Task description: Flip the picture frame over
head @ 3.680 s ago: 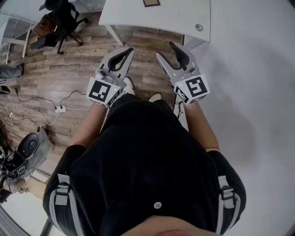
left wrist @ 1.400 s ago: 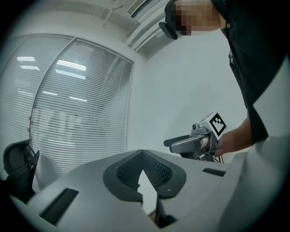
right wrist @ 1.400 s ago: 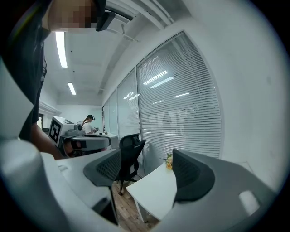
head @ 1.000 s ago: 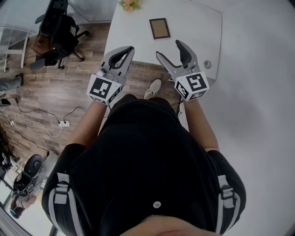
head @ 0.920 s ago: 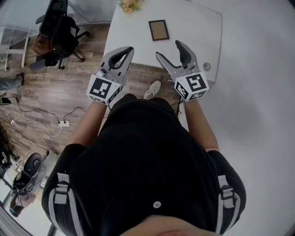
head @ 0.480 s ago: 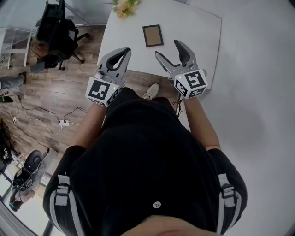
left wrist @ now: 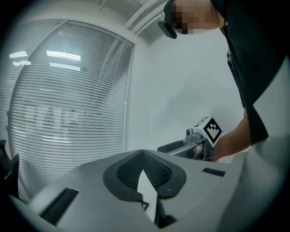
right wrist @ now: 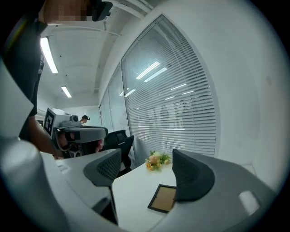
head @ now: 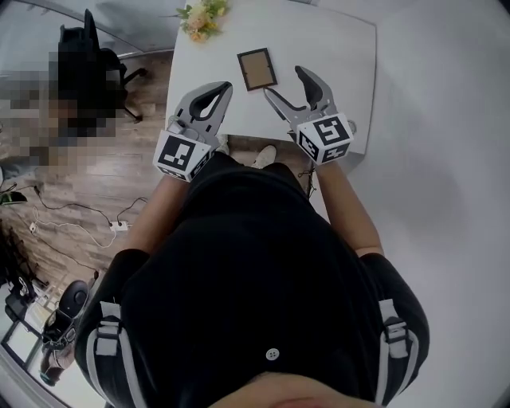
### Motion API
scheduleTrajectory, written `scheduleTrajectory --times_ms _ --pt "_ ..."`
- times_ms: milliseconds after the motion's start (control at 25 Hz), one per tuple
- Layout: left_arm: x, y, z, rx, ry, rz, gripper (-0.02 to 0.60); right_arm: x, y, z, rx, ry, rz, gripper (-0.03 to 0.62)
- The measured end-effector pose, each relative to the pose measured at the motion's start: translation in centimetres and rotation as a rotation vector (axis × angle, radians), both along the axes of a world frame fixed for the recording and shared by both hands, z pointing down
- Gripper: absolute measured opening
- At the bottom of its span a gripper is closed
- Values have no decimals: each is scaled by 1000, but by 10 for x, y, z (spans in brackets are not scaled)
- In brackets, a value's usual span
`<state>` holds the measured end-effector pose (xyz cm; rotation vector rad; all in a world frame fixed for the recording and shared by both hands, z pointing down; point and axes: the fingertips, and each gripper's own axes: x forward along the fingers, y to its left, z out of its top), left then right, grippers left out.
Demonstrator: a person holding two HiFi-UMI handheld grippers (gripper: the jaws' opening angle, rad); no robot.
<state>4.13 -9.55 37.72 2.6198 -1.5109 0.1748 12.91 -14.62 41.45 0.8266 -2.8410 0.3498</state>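
Gaping apart with nothing between them, the jaws of the right gripper [head: 284,82] hung over the near edge of the white worktop [head: 339,48]. The picture frame [head: 256,69] lay flat on that worktop just ahead of those jaws, a little toward the left gripper's side, and nothing touched it. In the right gripper view its dark border and brown panel showed low between the jaws, with one corner hidden behind the right-hand jaw. The left gripper [head: 224,88] had its jaws clenched tip to tip on nothing, and it hovered beside the right gripper at the same near edge, its body over the wooden floor [head: 119,183]. Beyond the frame, near the worktop's far corner, lay a small bunch of flowers [head: 199,17]. Farther out past the flowers stood a dark office chair [right wrist: 118,141], and slatted blinds [right wrist: 181,104] covered the glass wall behind.
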Motion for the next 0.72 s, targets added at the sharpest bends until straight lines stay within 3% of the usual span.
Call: scheduleTrajectory --times_ms 280,720 --pt "-23 -40 12 42 6 139 5 -26 -26 23 -47 57 102 351" --pt "-70 -85 66 5 41 262 5 -82 -56 106 -150 210 212 339"
